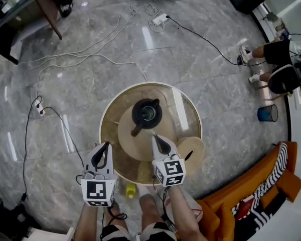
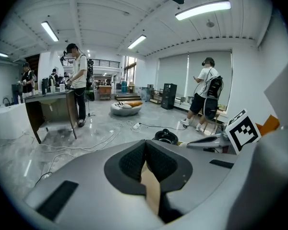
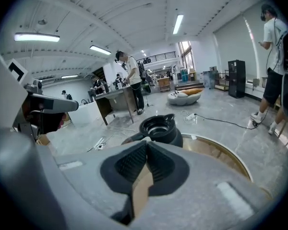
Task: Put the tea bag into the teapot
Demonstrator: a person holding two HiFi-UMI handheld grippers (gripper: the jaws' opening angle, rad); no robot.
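A black teapot (image 1: 146,113) stands lidless on a round wooden board (image 1: 133,145) on the glass table (image 1: 190,106). My right gripper (image 1: 153,136) is shut, with its tip just short of the teapot's near side. The teapot (image 3: 159,128) fills the right gripper view just past my right gripper (image 3: 147,143). A small pale scrap shows at that tip; I cannot tell whether it is the tea bag. My left gripper (image 1: 108,144) hovers shut at the table's left front edge. Nothing shows between the jaws of my left gripper (image 2: 145,142), and the teapot (image 2: 166,136) lies ahead of it.
A woven coaster (image 1: 194,145) with a dark stick lies at the table's right front. A yellow object (image 1: 131,189) sits low by my knees. Cables and power strips (image 1: 159,19) trail over the marble floor. An orange sofa (image 1: 251,185) and blue bin (image 1: 267,113) stand right. People stand farther off.
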